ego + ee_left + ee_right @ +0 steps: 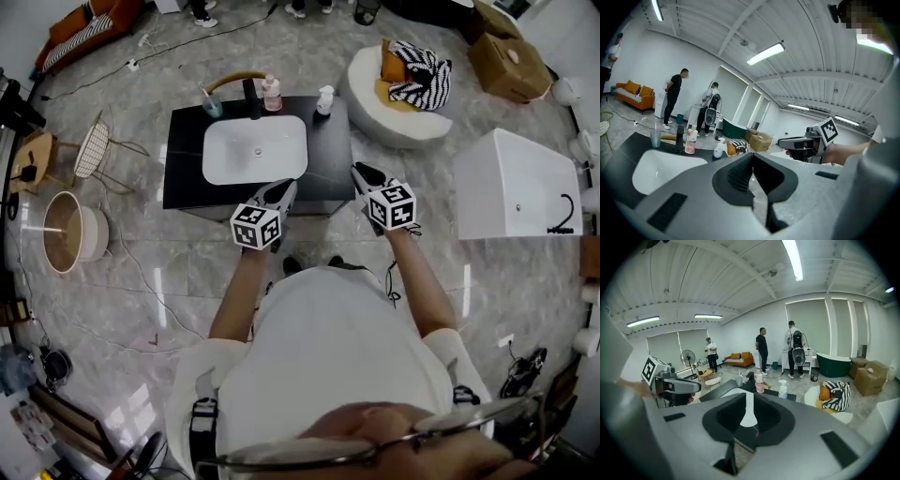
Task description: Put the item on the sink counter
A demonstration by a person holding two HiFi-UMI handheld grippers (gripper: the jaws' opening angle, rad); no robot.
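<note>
The left gripper (284,189) is held over the front edge of the sink counter (186,164). Its fingers (737,177) are closed together at the tips and nothing is gripped. The right gripper (364,174) is held near the counter's front right corner. Its fingers (725,417) are only a narrow slit apart, the white basin (253,150) is seen through it, and nothing is held. A pink bottle (272,94), a white spray bottle (324,99) and a cup (213,106) are standing on the counter behind the basin, well apart from both grippers.

A showroom-like hall with sink counter (187,159), bathtub (511,178) and sofa (89,28).
</note>
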